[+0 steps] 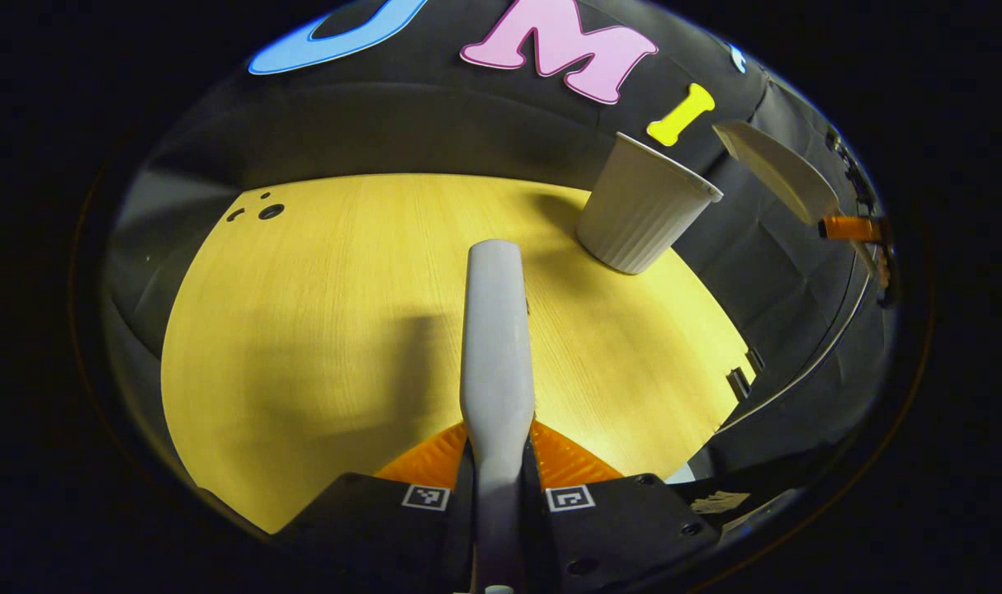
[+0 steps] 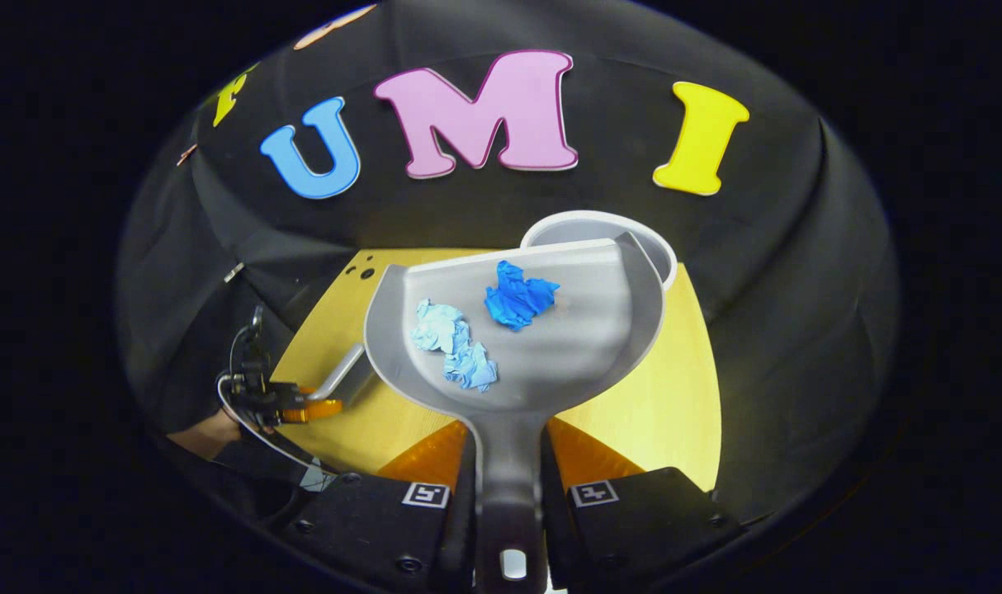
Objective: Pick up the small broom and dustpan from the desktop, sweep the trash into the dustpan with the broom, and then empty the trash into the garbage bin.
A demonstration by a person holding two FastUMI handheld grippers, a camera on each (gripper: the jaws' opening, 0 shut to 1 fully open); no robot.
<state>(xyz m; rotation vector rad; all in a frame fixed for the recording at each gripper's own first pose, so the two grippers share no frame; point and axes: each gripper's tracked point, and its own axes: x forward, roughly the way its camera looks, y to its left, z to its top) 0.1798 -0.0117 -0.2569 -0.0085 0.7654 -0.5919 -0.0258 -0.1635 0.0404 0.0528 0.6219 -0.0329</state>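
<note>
My right gripper (image 2: 509,445) is shut on the handle of the grey dustpan (image 2: 583,330), held level above the table. In the pan lie a dark blue paper wad (image 2: 519,297) and two pale blue wads (image 2: 456,342). The white garbage bin (image 2: 625,227) stands just behind the pan's far edge. My left gripper (image 1: 498,450) is shut on the small broom (image 1: 495,330), whose pale shaft points forward over the yellow desktop (image 1: 319,330); its bristles are hidden. In the left gripper view the ribbed bin (image 1: 641,206) stands at the upper right, with the dustpan (image 1: 777,169) raised beyond it.
The other gripper (image 2: 282,400), held by a hand, shows at the left of the right gripper view with the broom (image 2: 344,375). Small dark holes (image 1: 270,211) mark the desktop's far left corner. Black cloth walls close the table in at the back and the sides.
</note>
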